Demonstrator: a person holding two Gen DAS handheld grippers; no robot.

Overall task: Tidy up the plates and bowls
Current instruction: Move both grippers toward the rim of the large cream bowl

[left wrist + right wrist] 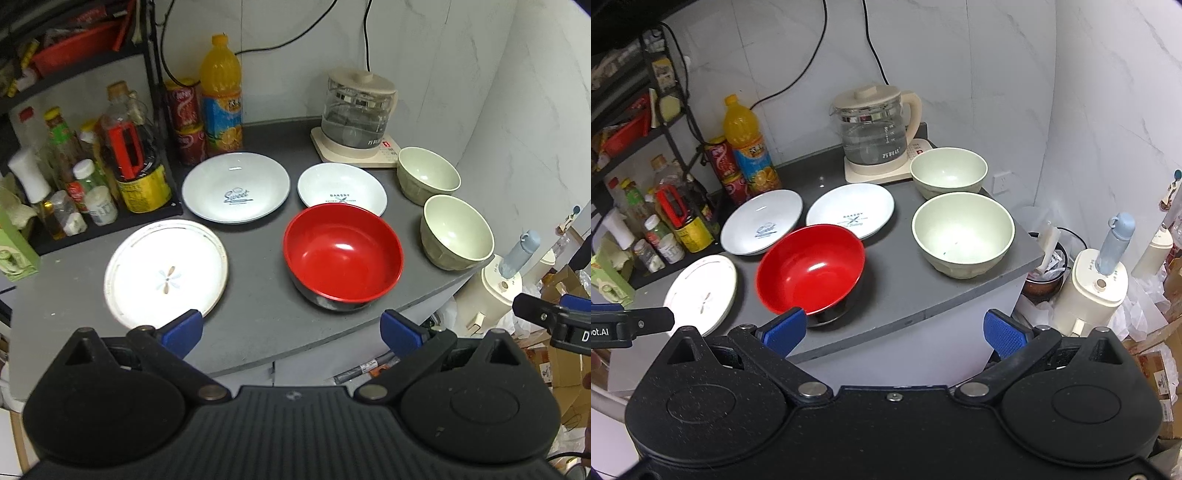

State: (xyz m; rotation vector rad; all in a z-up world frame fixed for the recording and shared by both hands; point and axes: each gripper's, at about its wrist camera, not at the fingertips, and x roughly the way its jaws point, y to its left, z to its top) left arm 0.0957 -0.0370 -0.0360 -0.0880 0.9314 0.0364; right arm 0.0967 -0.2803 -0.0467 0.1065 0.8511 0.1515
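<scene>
Plates (236, 186) — "Sweet", "BAKERY" (341, 188)

Grey surface (258, 325) set in a corner of white marbled walls (997, 92); black wire shelf rack (155, 92) at left; wall socket (1001, 183); cluttered floor (1152, 332) at right.

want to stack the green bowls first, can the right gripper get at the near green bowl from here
Probably yes. The right gripper is open and holds nothing, and the near green bowl sits by the counter's front edge with nothing over it. The red bowl stands apart to its left, so the way looks free.
</scene>
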